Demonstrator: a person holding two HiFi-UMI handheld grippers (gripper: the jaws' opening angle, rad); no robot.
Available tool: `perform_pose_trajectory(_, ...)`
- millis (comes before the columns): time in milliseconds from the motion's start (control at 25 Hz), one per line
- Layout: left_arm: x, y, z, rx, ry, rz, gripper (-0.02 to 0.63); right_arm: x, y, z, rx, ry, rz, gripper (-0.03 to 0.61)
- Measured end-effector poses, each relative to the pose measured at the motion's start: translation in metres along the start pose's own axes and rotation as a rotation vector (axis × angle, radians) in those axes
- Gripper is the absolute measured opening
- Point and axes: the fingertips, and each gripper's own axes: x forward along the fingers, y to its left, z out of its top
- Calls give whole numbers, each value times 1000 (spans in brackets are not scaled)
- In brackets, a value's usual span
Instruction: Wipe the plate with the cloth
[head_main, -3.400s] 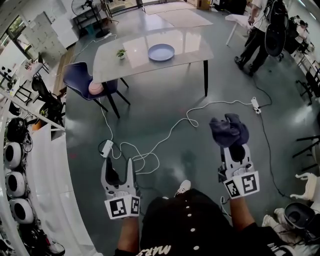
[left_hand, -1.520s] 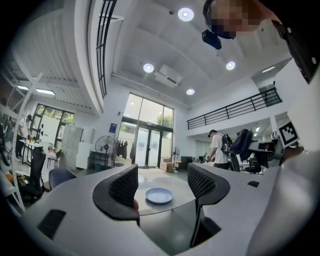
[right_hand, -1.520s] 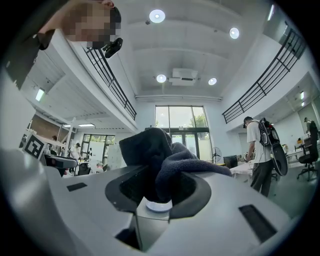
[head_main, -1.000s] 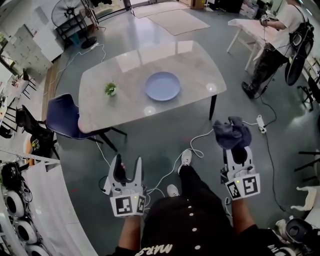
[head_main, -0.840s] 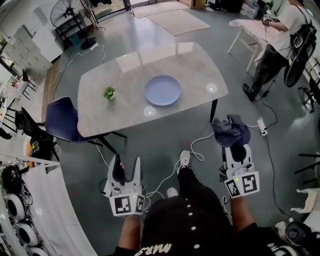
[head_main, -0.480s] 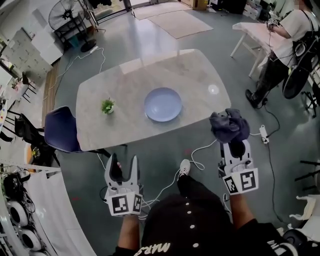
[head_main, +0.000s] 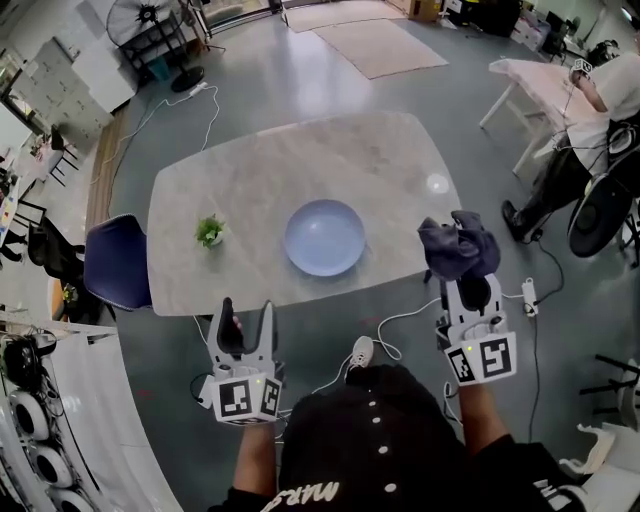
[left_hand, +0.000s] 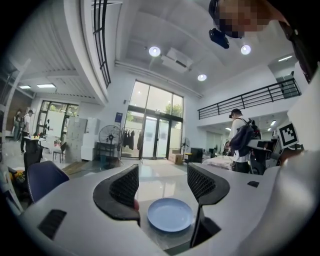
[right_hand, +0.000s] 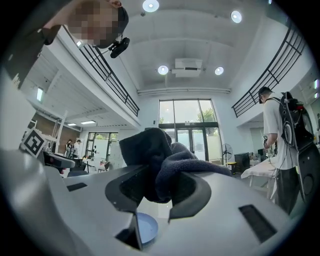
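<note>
My right gripper (head_main: 465, 272), at the lower right of the head view, has its jaws clamped on the dark blue cloth (head_main: 458, 246), which bunches above them just off the lower right corner of the marble table (head_main: 260, 165). My left gripper (head_main: 246, 310), lower left of centre, hangs short of the table's near edge, jaws apart and empty. The pale blue plate (head_main: 325, 237) lies mid-frame on the table, well apart from the cloth, with a small potted plant (head_main: 209, 231) to its left.
</note>
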Motion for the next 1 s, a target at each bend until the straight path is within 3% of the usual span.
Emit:
perform_pose_trajectory(200,33,-13,2,-15,6,25,308,31,-25,-9,-9,5,48,97)
perform_pose_trajectory(560,60,-1,-24,-56,85,41,308,64,-28,-30,3,41,93,97)
perform_pose_trajectory(1000,142,24,-69,-92,247,-12,298,133,-4,-82,-117,156,172,97)
